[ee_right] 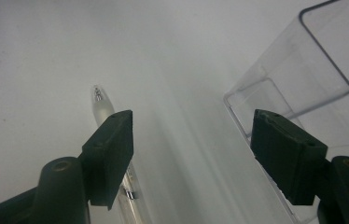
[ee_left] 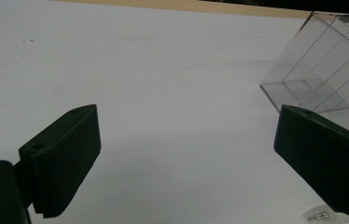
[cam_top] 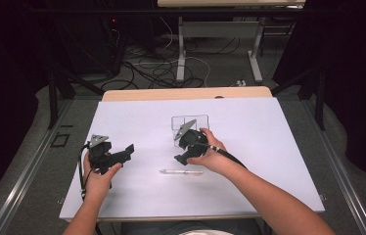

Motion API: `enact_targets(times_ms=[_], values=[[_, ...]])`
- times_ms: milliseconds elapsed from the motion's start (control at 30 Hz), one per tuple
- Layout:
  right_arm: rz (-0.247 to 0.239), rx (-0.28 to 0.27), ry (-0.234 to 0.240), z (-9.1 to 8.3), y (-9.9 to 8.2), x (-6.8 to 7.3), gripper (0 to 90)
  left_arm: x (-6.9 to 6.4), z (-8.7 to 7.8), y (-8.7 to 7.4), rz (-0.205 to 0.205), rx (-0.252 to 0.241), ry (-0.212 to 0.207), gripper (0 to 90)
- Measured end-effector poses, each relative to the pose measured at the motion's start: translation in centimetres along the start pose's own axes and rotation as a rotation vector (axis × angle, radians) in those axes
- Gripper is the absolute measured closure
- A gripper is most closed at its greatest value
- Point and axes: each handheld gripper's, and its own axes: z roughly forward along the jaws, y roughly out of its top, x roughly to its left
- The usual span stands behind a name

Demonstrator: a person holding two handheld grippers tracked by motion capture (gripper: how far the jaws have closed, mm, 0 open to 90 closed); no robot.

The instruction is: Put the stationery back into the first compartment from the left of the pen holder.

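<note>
A clear pen [cam_top: 181, 172] with a silver tip lies on the white sheet [cam_top: 249, 147], nearer to me than a clear plastic box [cam_top: 189, 122]. My right gripper [cam_top: 179, 157] hovers between the box and the pen, tilted down; in the right gripper view it [ee_right: 191, 126] is open, the pen [ee_right: 101, 103] runs under its left jaw and the box [ee_right: 303, 70] stands at the right. My left gripper [cam_top: 128, 150] is held to the left, pointing right. Its jaws [ee_left: 186, 126] stand wide open with nothing between them, the box [ee_left: 317, 70] ahead at the upper right and the pen tip [ee_left: 319, 215] at the bottom right.
The white sheet covers most of a wooden table [cam_top: 186, 93]. Behind the table are another table's legs [cam_top: 181, 49] and loose cables [cam_top: 156, 68] on the floor. Dark stands [cam_top: 54, 88] flank both sides.
</note>
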Motion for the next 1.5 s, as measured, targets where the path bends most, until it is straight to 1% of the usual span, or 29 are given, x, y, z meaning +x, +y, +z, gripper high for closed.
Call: enact_targets(times_ms=[100,200,233,267,333,467,500,700,767,867,933,1133,1167,1200,1267,1333,1367,1467,1500], values=[[-0.039,0.012,0.008,0.4,0.3,0.3,32.4,0.0,0.0,0.0,-0.001,0.0,-0.001,7.3],[-0.066,0.039,0.029,0.9,0.6,0.8,34.8,0.0,0.0,0.0,-0.001,0.0,0.0,7.3],[-0.072,0.049,0.04,1.2,0.8,1.3,37.9,0.0,0.0,0.0,-0.001,0.0,0.0,7.4],[-0.072,0.049,0.04,1.2,0.8,1.3,37.9,0.0,0.0,0.0,-0.001,0.0,0.0,7.4],[-0.109,0.056,0.062,1.7,1.0,1.5,39.1,0.0,0.0,0.0,0.0,0.002,-0.001,7.4],[-0.134,0.082,0.069,2.4,1.1,2.1,40.8,0.0,0.0,0.0,0.0,0.001,-0.001,7.4],[-0.156,0.095,0.073,2.7,1.2,2.3,41.0,0.0,0.0,0.0,0.001,0.001,0.0,7.4],[-0.182,0.121,0.082,3.2,1.3,2.8,41.4,0.0,0.0,0.0,0.003,0.004,-0.001,7.4],[-0.2,0.116,0.088,3.3,1.4,3.1,46.0,0.0,0.1,0.0,0.003,0.004,-0.001,7.4],[-0.211,0.124,0.114,3.5,1.6,3.4,51.0,0.0,0.1,0.0,0.003,0.007,-0.001,7.4],[-0.238,0.134,0.116,3.6,1.6,3.5,53.9,0.0,0.1,0.0,0.003,0.006,-0.001,7.4],[-0.279,0.193,0.11,3.9,1.3,4.2,62.5,0.0,0.1,0.0,0.003,0.007,-0.001,7.4],[-0.292,0.198,0.111,4.0,1.3,4.2,63.3,0.0,0.1,0.0,0.007,0.01,-0.002,7.5],[-0.296,0.204,0.107,4.1,1.2,4.2,63.6,0.0,0.1,0.0,0.005,0.011,-0.002,7.5],[-0.297,0.21,0.113,4.2,1.2,4.3,63.8,0.0,0.1,0.0,0.005,0.011,-0.003,7.4],[-0.291,0.218,0.113,4.3,1.2,4.3,63.8,0.0,0.1,0.0,0.004,0.011,-0.004,7.5],[-0.299,0.218,0.118,4.4,1.1,4.2,64.1,0.0,0.1,0.0,0.003,0.011,-0.003,7.5],[-0.302,0.226,0.122,4.6,1.1,4.2,64.5,0.0,0.1,0.0,0.002,0.009,-0.003,7.5],[-0.289,0.232,0.121,4.6,1.1,4.3,64.7,0.0,0.1,0.0,0.003,0.01,-0.003,7.5]])
